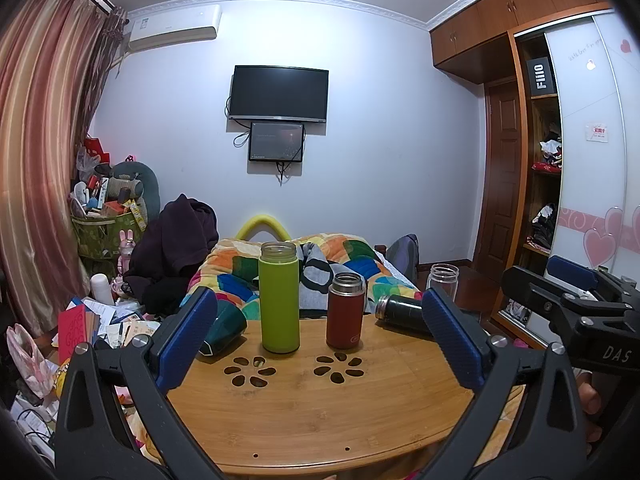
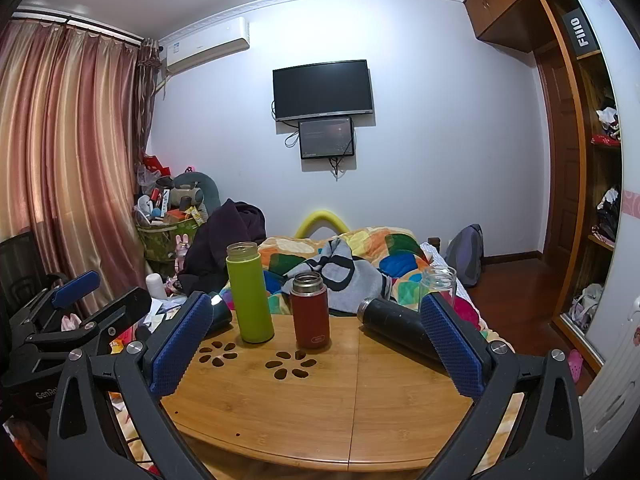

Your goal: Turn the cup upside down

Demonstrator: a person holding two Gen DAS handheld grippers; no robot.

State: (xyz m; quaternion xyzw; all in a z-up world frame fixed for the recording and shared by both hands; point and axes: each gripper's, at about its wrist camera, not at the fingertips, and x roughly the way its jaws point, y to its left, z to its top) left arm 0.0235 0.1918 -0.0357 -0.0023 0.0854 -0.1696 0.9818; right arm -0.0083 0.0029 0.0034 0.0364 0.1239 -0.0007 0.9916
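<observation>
Several cups are on a round wooden table (image 1: 320,412). A tall green flask (image 1: 279,298) (image 2: 249,293) and a shorter red flask (image 1: 346,311) (image 2: 310,311) stand upright with open mouths. A black flask (image 1: 402,312) (image 2: 394,326) lies on its side at the right. A dark teal cup (image 1: 226,326) (image 2: 220,310) lies tipped at the left edge. A clear glass jar (image 1: 443,280) (image 2: 439,283) stands at the far right. My left gripper (image 1: 320,340) and right gripper (image 2: 316,344) are both open and empty, short of the cups.
A bed with a colourful quilt (image 1: 344,256) lies behind the table. Clutter, papers and a basket (image 1: 104,232) fill the left side by the curtain. A wardrobe (image 1: 540,152) stands at the right. The right gripper shows in the left wrist view (image 1: 572,308).
</observation>
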